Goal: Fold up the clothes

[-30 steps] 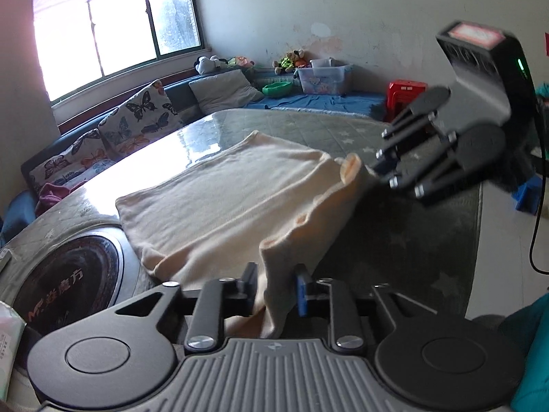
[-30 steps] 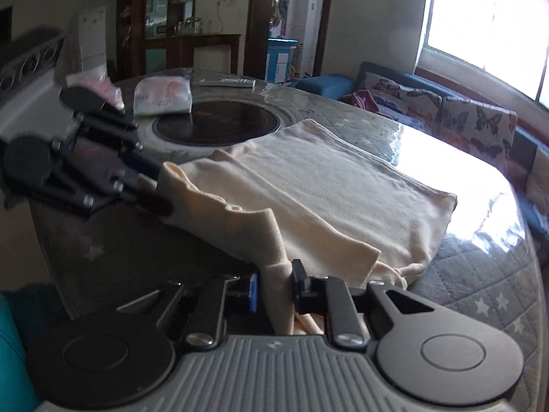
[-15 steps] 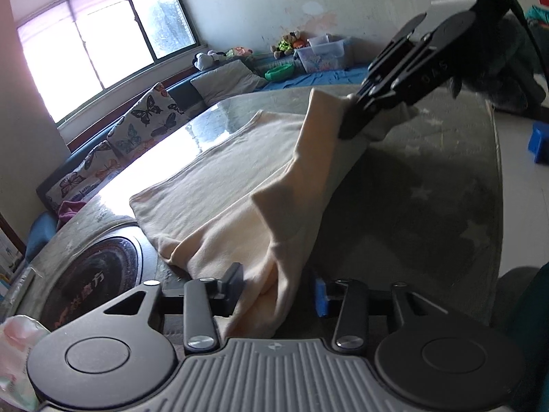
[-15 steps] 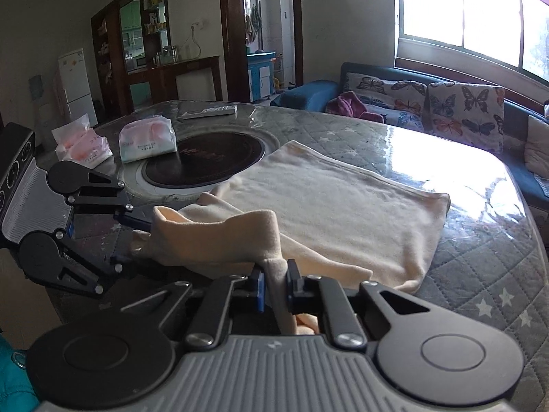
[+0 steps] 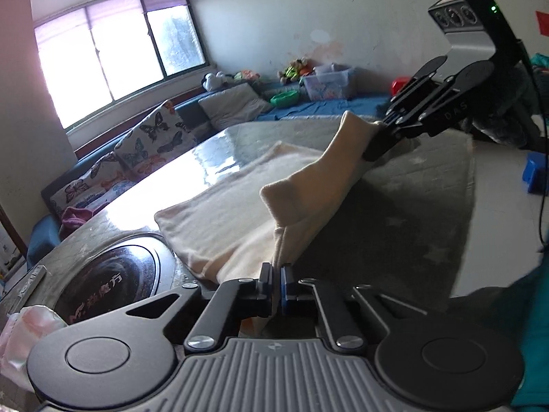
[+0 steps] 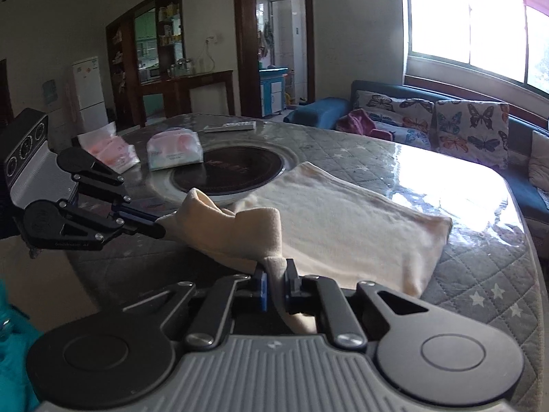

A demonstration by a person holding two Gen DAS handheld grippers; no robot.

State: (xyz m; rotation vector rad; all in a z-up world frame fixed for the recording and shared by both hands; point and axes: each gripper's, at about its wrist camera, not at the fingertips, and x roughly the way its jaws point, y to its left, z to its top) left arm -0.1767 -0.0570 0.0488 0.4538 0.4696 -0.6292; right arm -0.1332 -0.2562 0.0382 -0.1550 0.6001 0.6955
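A cream garment lies on the quilted table, its near edge lifted off the surface. My left gripper is shut on one lifted corner of the garment. In the right wrist view the same garment spreads toward the window, and my right gripper is shut on the other lifted corner. The right gripper also shows at the upper right of the left wrist view, pinching cloth. The left gripper shows at the left of the right wrist view, holding cloth too. A raised fold sags between the two grippers.
A round black hotplate is set into the grey quilted table. Two tissue packs and a remote lie beyond it. A sofa with butterfly cushions runs under the window. The table edge drops to the floor.
Both grippers have lifted the near edge of the garment higher and drawn it taut between them. The left gripper's jaws have closed tighter on the cloth.
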